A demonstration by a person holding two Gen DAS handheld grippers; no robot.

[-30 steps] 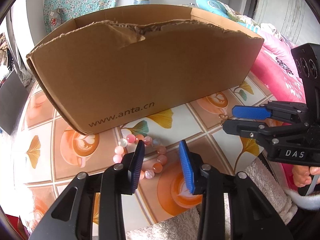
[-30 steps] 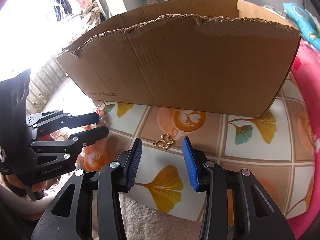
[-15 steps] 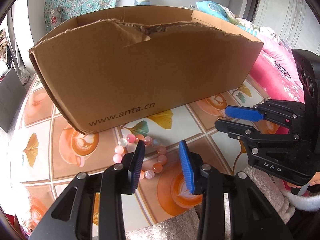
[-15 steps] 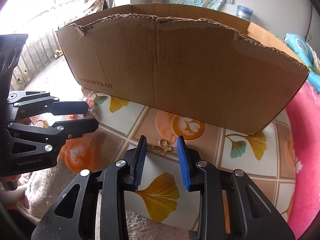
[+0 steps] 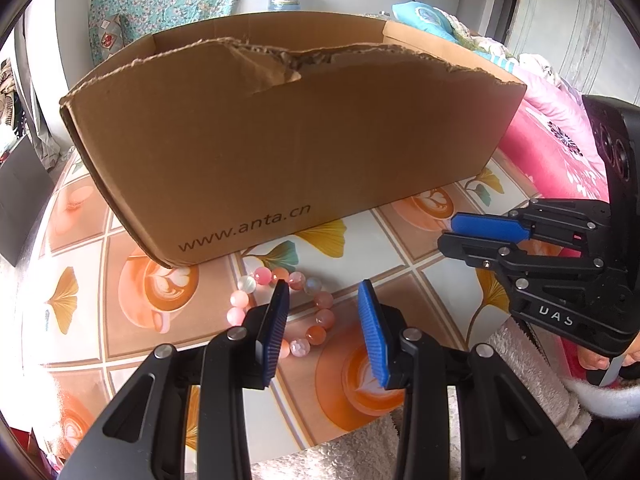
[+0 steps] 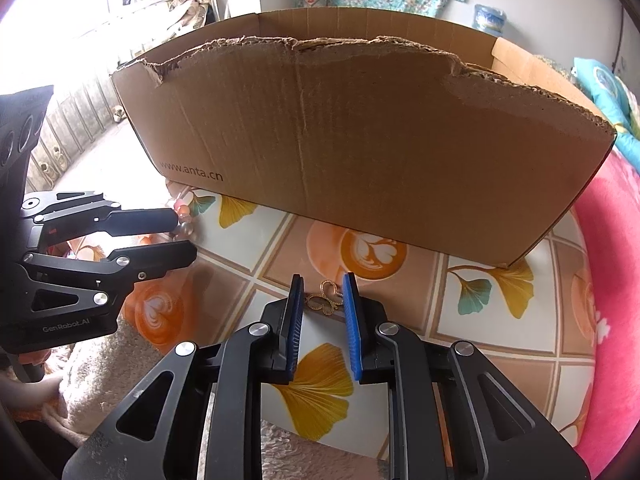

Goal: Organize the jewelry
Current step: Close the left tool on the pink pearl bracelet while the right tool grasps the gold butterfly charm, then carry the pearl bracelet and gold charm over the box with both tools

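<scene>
A bracelet of pink and orange beads [image 5: 316, 307] lies on the patterned tabletop [image 5: 132, 332] just in front of the brown cardboard box [image 5: 296, 148]. My left gripper [image 5: 323, 300] is open and hovers over the bracelet, its left finger covering part of the ring. A small gold butterfly brooch [image 6: 325, 300] lies on the table between the blue pads of my right gripper [image 6: 322, 288], which is narrowly open around it, pads close to its sides. The right gripper also shows in the left wrist view [image 5: 452, 228], the left one in the right wrist view [image 6: 180, 232].
The box [image 6: 360, 152], open-topped with a torn front rim, takes up the back of the table. A pink quilt [image 6: 612, 264] lies to the right. A fluffy beige cloth [image 5: 352, 456] borders the table's near edge.
My right gripper has moved forward and down over the brooch and its jaws have narrowed around it. My left gripper has stayed open above the bracelet.
</scene>
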